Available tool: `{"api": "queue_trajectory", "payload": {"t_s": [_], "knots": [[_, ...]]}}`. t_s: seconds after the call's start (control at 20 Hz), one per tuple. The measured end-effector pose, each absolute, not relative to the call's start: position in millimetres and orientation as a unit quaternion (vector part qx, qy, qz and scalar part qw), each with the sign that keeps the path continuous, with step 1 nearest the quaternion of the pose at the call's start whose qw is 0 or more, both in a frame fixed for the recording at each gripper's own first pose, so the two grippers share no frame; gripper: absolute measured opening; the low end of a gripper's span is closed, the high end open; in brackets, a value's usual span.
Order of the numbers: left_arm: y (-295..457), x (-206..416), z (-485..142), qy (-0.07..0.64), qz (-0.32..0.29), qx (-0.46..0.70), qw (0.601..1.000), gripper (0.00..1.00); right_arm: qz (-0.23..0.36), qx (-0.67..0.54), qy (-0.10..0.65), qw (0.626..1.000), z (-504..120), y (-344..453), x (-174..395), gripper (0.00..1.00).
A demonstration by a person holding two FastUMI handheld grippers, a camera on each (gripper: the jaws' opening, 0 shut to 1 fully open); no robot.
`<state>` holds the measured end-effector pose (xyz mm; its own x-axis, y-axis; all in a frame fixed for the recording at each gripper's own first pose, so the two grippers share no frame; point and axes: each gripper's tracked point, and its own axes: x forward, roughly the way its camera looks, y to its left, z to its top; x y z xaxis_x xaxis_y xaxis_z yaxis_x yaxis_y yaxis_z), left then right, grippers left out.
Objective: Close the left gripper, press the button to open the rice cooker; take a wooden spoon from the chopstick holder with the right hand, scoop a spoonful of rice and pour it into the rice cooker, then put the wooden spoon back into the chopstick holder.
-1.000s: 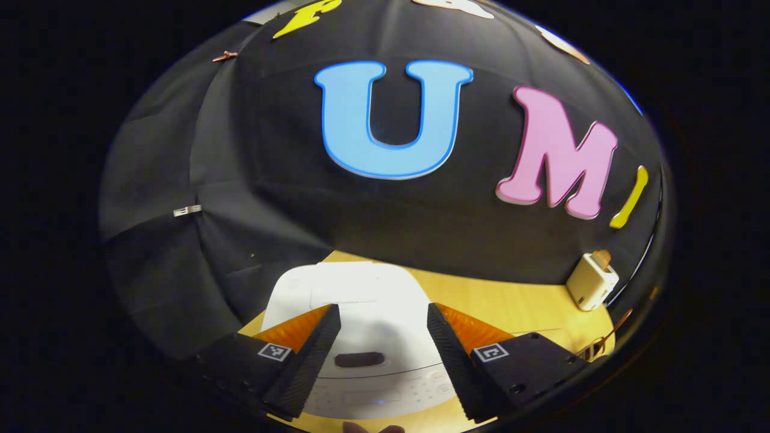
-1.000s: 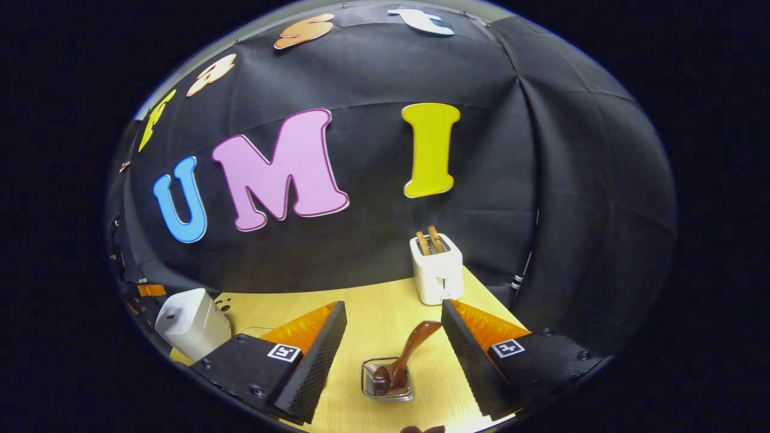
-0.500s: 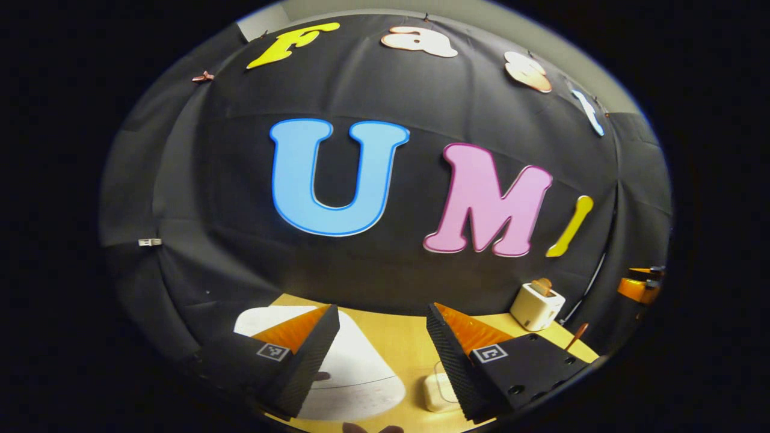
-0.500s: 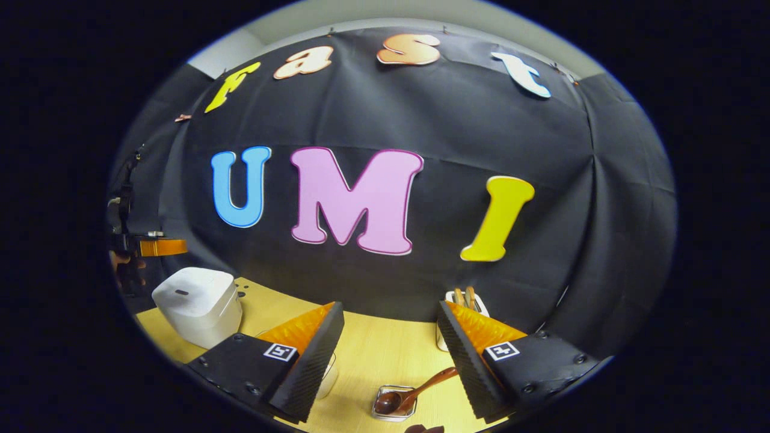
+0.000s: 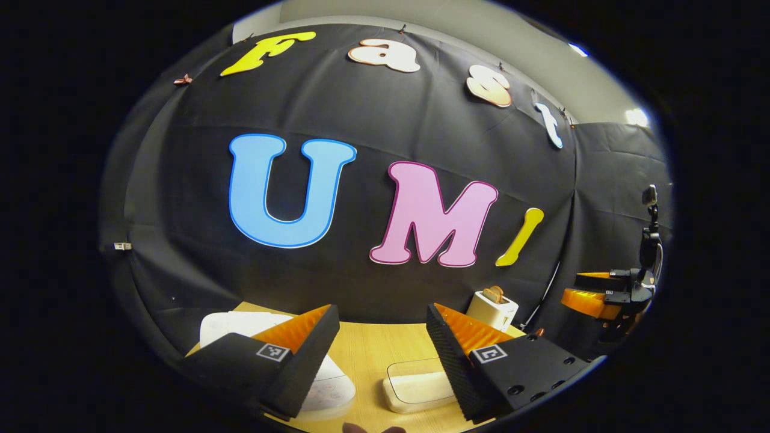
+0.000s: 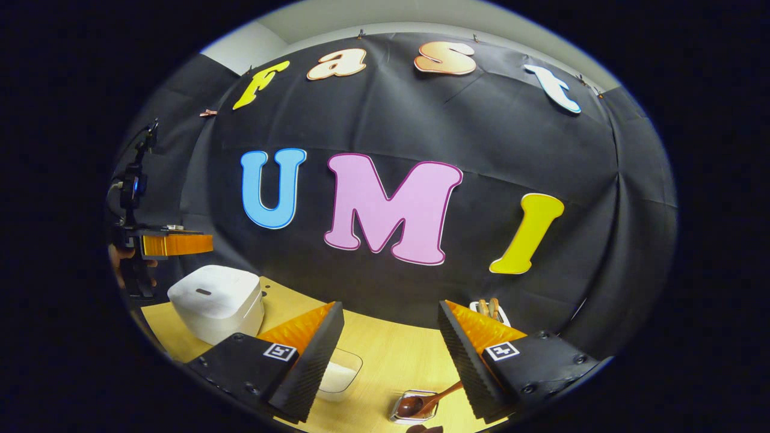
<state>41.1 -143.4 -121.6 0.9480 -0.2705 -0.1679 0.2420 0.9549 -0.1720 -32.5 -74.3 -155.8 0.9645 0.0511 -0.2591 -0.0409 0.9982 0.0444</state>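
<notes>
Task is just starting: left gripper [image 5: 383, 346] and right gripper [image 6: 391, 343] both gaping, empty; rice cooker [image 6: 216, 300] lid down; left must close, then press button.

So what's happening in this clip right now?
A person holds a pair of tongs in each hand above a wooden table. Both the left tongs and the right tongs are open and hold nothing. The white rice cooker has its lid shut. The wooden spoon sits in its holder, beside a clear container of rice. Nothing is being touched.
</notes>
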Motion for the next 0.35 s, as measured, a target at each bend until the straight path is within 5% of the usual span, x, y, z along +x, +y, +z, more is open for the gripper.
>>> {"api": "queue_trajectory", "payload": {"t_s": [0.35], "knots": [[-138.4, 39.7, -122.6, 0.101, -0.118, -0.064, 0.986, 0.94, 0.018, 0.021, 0.128, 0.991, -152.5, -76.6, -35.9, 0.97]]}}
